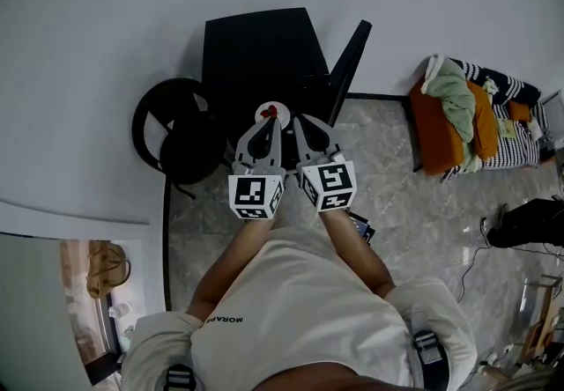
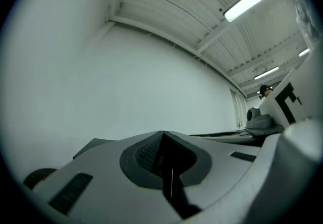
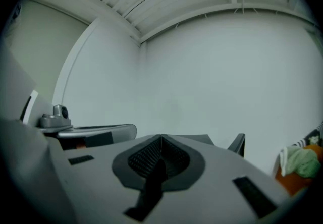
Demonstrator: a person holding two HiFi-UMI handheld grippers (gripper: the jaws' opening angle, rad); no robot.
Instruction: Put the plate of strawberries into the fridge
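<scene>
Both pairs of jaws are pinched shut: your left hand-held gripper (image 2: 162,135) and right hand-held gripper (image 3: 160,138) carry nothing. The plate of strawberries (image 1: 271,108), a small white disc with red on it, seems to sit at the near edge of the matte black surface (image 1: 256,50), just past your left tips. Nudge that smooth rim with closed jaws and it could slide off, and round berries roll.

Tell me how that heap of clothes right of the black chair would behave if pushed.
The heap of clothes looks soft and crumpled, so it would likely flop and bunch rather than slide whole. Its loosely stacked layers suggest the top green piece may slip off.
</scene>
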